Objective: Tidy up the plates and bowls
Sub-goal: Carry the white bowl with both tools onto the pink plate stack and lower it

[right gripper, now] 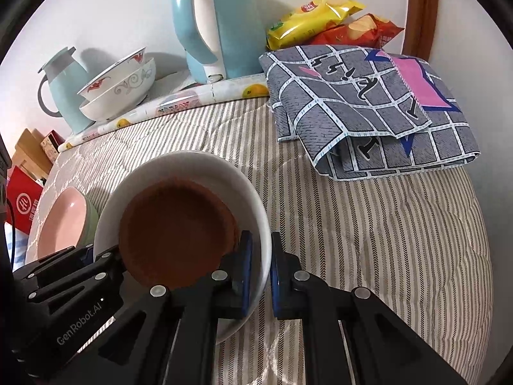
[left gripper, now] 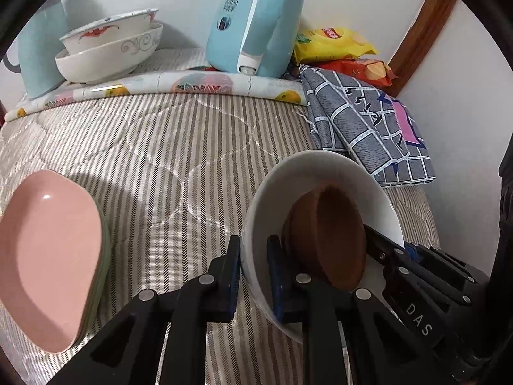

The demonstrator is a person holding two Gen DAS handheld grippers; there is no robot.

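A white bowl (left gripper: 320, 173) (right gripper: 179, 166) with a brown bowl (left gripper: 330, 234) (right gripper: 179, 224) nested inside is held between both grippers above the striped cloth. My left gripper (left gripper: 256, 276) is shut on the white bowl's near-left rim. My right gripper (right gripper: 259, 276) is shut on its right rim; it also shows in the left wrist view (left gripper: 416, 272). A pink plate (left gripper: 48, 256) (right gripper: 62, 224) lies on a green one to the left. Two stacked patterned bowls (left gripper: 109, 45) (right gripper: 118, 86) stand at the back.
A blue kettle (left gripper: 256, 22) (right gripper: 211, 22) and a pale blue jug (right gripper: 64, 86) stand at the back on a fruit-print mat (left gripper: 192, 85). A folded grey checked cloth (left gripper: 368, 125) (right gripper: 368, 106) and snack bags (left gripper: 333, 45) (right gripper: 320, 16) lie at the right.
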